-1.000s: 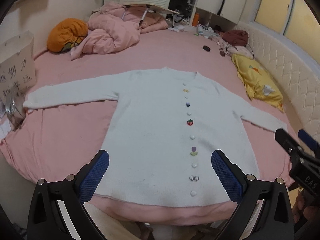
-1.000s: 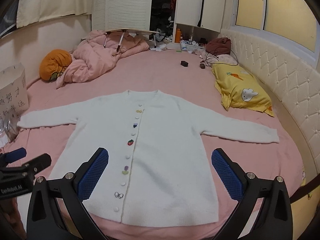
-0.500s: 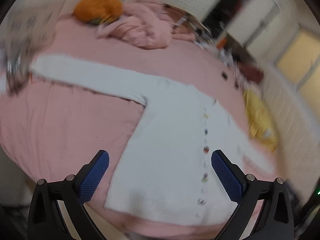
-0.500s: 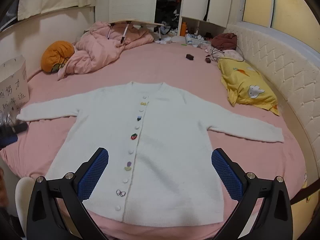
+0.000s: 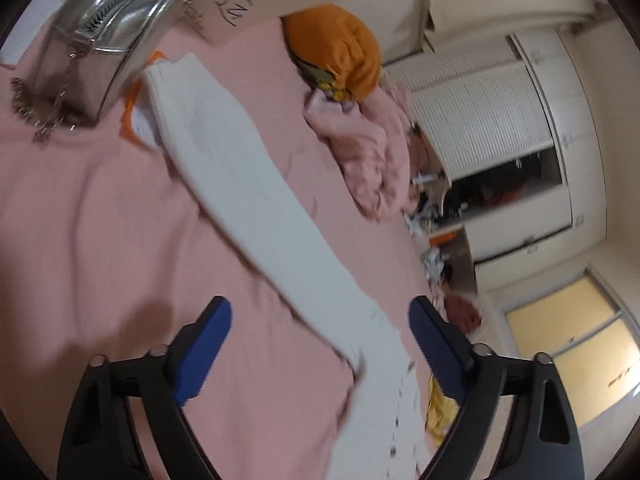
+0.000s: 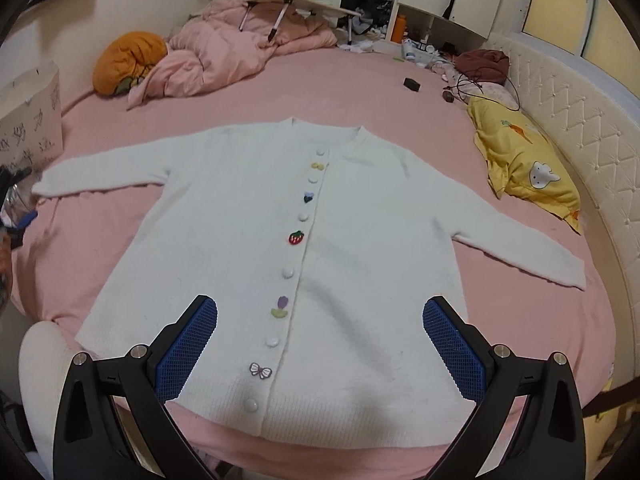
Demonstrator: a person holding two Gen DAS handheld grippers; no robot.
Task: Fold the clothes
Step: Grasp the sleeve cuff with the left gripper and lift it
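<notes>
A white cardigan (image 6: 304, 240) with decorated buttons lies flat, front up, on the pink bed (image 6: 360, 92), both sleeves spread out. My right gripper (image 6: 320, 344) is open and empty above the cardigan's hem. My left gripper (image 5: 320, 348) is open and empty over the cardigan's left sleeve (image 5: 240, 184), near the armpit, in a tilted and blurred view. The sleeve's cuff (image 5: 160, 76) lies beside a silver bag (image 5: 104, 24).
A pink duvet (image 6: 224, 56) and an orange cushion (image 6: 128, 60) lie at the bed's far left. A yellow pillow (image 6: 528, 168) lies by the padded edge on the right. A cardboard sign (image 6: 28, 120) stands at the left. Small items (image 6: 412, 84) lie at the far side.
My left gripper has swung left and rolled, from over the cardigan's body to over its left sleeve. My right gripper has shifted slightly closer to the hem. Both stayed open.
</notes>
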